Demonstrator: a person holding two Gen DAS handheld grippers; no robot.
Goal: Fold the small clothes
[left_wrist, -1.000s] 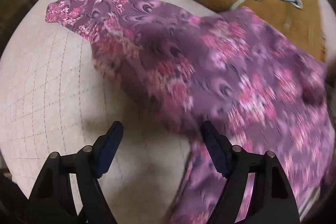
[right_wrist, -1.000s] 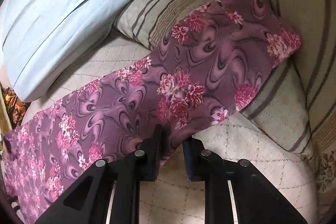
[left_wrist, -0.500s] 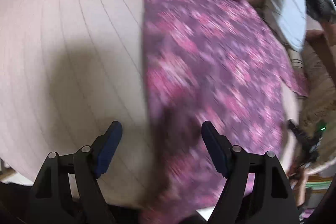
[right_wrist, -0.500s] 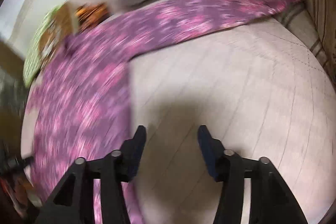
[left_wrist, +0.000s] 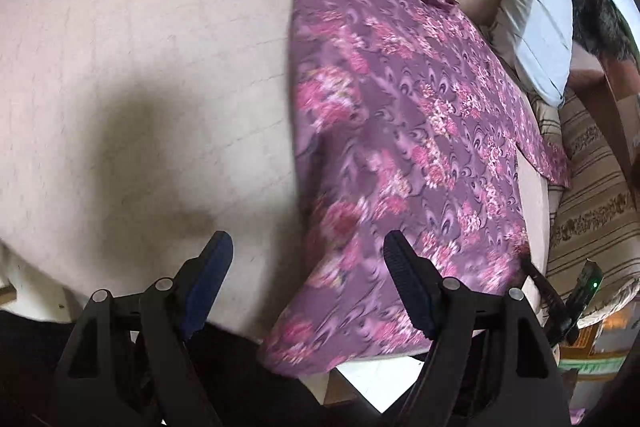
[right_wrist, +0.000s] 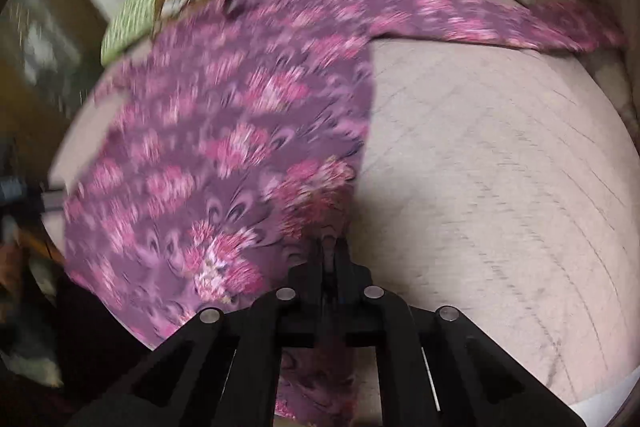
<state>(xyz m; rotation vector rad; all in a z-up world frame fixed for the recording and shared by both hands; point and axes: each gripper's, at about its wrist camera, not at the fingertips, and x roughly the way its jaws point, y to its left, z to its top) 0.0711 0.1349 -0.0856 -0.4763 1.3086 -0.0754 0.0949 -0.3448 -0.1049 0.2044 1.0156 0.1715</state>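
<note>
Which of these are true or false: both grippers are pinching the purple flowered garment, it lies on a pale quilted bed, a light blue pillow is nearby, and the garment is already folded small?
1. Both grippers pinch the garment. False: the right gripper is shut on the purple flowered garment; the left gripper is open.
2. It lies on a pale quilted bed. True.
3. A light blue pillow is nearby. True.
4. The garment is already folded small. False: it lies spread out, sleeves extended.

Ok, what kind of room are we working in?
Probably a bedroom: the dress lies spread on a quilted mattress, with a blue pillow and a striped cushion along one side.
</note>
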